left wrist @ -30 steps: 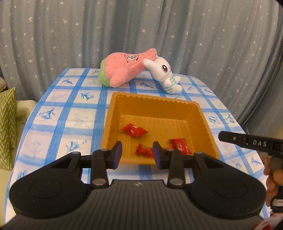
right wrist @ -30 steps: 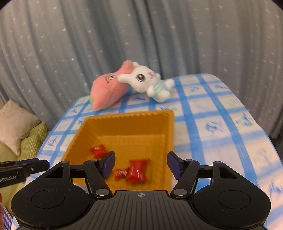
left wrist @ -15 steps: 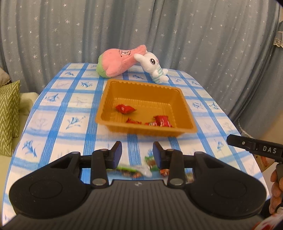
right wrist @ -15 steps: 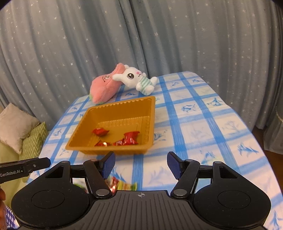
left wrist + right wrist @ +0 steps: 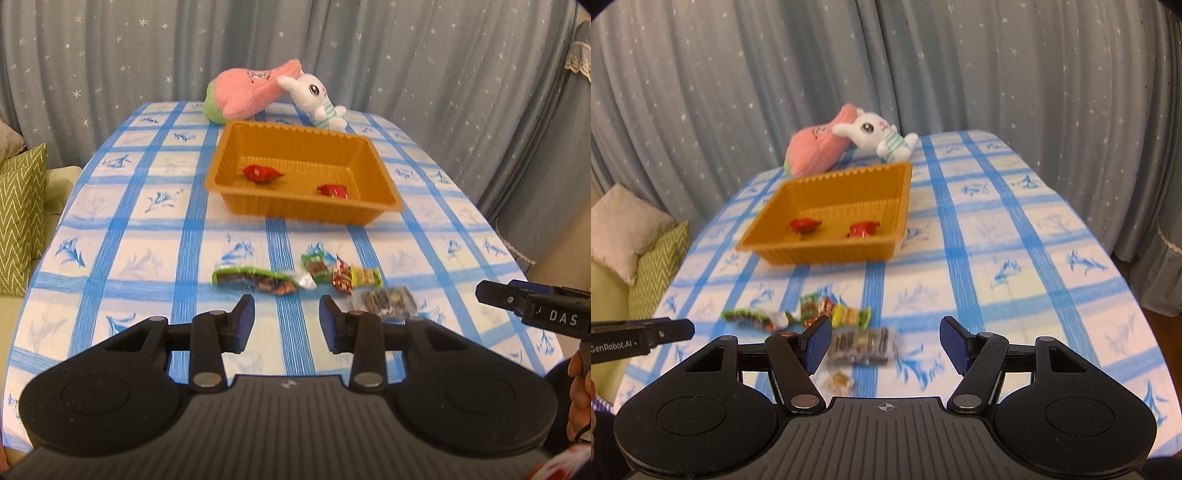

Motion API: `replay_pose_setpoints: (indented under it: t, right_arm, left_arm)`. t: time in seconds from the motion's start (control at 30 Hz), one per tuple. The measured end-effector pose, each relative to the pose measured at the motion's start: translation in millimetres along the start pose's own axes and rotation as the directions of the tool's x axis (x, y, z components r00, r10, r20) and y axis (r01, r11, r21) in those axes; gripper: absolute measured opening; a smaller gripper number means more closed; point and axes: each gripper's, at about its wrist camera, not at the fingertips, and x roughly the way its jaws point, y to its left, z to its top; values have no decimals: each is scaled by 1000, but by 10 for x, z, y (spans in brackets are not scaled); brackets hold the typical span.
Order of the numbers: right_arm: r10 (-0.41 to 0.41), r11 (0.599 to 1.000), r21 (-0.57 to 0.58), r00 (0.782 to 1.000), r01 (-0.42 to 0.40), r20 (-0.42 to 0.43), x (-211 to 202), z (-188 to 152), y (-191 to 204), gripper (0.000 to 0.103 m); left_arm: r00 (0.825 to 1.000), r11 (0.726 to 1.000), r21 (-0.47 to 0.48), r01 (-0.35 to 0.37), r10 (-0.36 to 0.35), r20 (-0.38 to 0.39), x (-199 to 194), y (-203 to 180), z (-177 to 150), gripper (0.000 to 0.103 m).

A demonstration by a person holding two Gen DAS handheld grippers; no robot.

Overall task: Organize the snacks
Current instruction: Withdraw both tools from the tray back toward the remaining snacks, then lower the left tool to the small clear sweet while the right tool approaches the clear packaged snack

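Left wrist view: the left hand-held gripper (image 5: 287, 319) hovers level above the blue-checked tabletop (image 5: 129, 236), jaws spread and empty. Just ahead lies a row of green and red wrapped snacks (image 5: 295, 275). The right hand-held gripper (image 5: 884, 341), also spread and empty, hangs over a clear packet of dark snacks (image 5: 862, 345). Farther ahead sits the orange plastic tray (image 5: 299, 206) holding red wrapped candies (image 5: 260, 172).

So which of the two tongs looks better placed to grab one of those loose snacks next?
Probably the right tongs: they are open with the clear dark snack packet right between the fingers. The left tongs are open too, but the long green packet lies farther ahead.
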Motion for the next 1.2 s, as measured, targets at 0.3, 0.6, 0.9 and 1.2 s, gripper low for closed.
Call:
replay_pose_setpoints:
  t: [0.3, 0.6, 0.9, 1.2]
  right_arm:
    - [-20, 999, -26, 999, 19, -30, 66, -173, -121, 65]
    - [-29, 999, -24, 998, 28, -48, 204, -244, -303, 65]
    - [-48, 999, 6, 995, 49, -84, 388, -312, -561, 65]
    - [-47, 999, 22, 993, 50, -107, 549, -352, -687, 65]
  left_arm:
    - [999, 999, 17, 40, -40, -29, 142, -189, -106, 36]
    - [993, 995, 37, 90, -87, -73, 475, -459, -292, 43]
    - [986, 981, 132, 145, -132, -107, 886, -774, -472, 46]
    - [988, 971, 199, 133, -112, -110, 1125, -907, -501, 46]
